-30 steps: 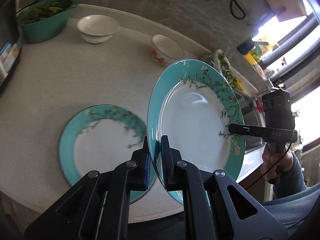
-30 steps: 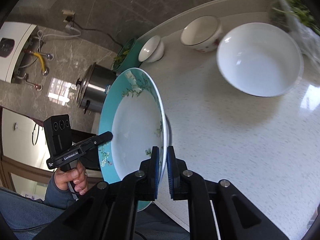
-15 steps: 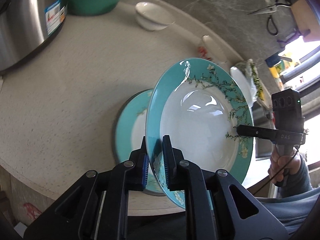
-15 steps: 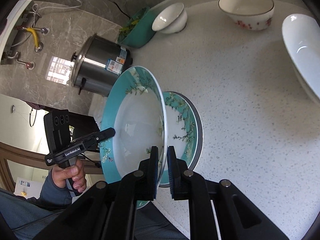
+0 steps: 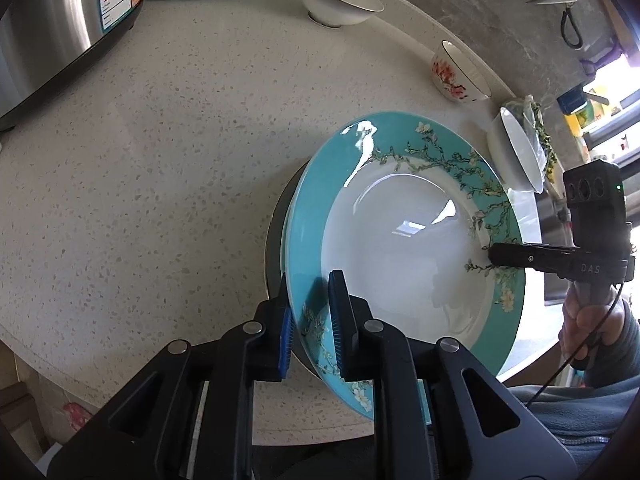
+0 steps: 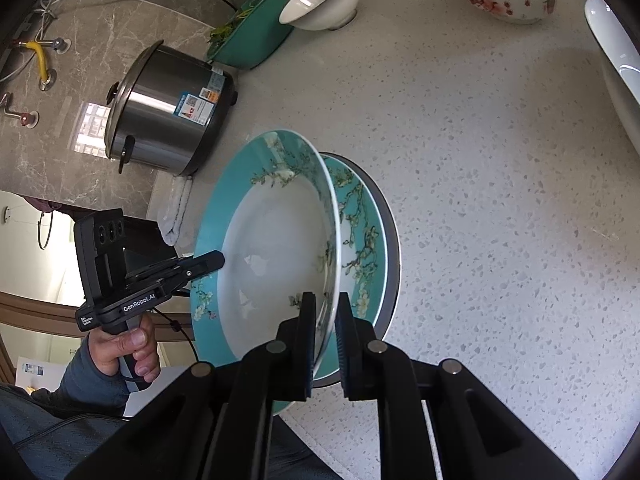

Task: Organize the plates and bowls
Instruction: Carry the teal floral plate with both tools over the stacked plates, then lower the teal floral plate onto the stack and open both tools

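Teal-rimmed plate point(image 5: 404, 248) held tilted over second teal plate point(image 6: 360, 236) lying flat on speckled counter point(image 5: 160, 152), far edge low, nearly stacked. Rim on one side between pads of left gripper point(image 5: 311, 318), jaws opening, pads just off the rim with a slim gap showing. Opposite rim clamped by right gripper point(image 6: 323, 336), jaws nearly together on it. Hand point(image 6: 128, 344) on left gripper handle. White bowl point(image 5: 340, 0), flowered bowl point(image 5: 460, 76), large white bowl point(image 5: 518, 154) well apart behind. Steel cooker point(image 6: 168, 116), green basin point(image 6: 250, 28) farther off.
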Action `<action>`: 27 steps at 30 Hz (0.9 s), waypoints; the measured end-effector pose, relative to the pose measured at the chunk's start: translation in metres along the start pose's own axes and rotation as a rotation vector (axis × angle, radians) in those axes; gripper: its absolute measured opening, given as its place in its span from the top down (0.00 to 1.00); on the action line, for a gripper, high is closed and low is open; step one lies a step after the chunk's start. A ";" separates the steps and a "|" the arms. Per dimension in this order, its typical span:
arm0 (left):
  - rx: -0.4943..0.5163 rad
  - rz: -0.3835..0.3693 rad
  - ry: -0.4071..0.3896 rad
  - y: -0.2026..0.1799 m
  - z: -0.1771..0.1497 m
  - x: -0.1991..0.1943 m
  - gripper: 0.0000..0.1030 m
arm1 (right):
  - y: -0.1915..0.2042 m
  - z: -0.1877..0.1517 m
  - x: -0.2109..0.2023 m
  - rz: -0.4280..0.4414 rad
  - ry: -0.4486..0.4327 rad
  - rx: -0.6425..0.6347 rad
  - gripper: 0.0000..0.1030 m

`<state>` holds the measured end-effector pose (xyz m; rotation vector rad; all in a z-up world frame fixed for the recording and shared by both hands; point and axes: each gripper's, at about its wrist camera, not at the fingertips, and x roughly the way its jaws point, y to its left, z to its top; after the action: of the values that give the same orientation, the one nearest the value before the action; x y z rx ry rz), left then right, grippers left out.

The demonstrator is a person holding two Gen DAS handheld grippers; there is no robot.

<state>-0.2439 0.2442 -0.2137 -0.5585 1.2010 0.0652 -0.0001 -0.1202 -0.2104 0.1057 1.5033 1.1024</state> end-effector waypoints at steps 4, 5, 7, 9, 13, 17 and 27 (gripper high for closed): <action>0.012 0.007 0.004 -0.001 0.003 0.005 0.86 | 0.001 0.001 0.006 -0.014 0.000 0.000 0.87; 0.017 0.009 0.002 -0.002 0.004 0.004 0.86 | 0.000 0.001 0.008 -0.022 0.001 -0.003 0.87; 0.023 0.015 0.002 -0.004 0.004 0.005 0.86 | 0.001 0.001 0.011 -0.027 0.001 -0.005 0.87; 0.024 0.016 0.005 -0.006 0.005 0.007 0.86 | -0.001 0.001 0.012 -0.031 -0.001 -0.008 0.87; 0.042 0.033 0.008 -0.011 0.004 0.009 0.86 | 0.003 -0.002 0.016 -0.086 0.005 -0.045 0.87; 0.051 0.047 0.001 -0.015 0.005 0.011 0.85 | 0.009 -0.004 0.018 -0.139 0.001 -0.084 0.86; 0.138 0.112 -0.001 -0.029 0.004 0.018 0.82 | 0.031 -0.010 0.023 -0.330 -0.009 -0.195 0.77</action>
<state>-0.2238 0.2162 -0.2176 -0.3707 1.2247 0.0772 -0.0303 -0.0942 -0.2083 -0.2636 1.3397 0.9715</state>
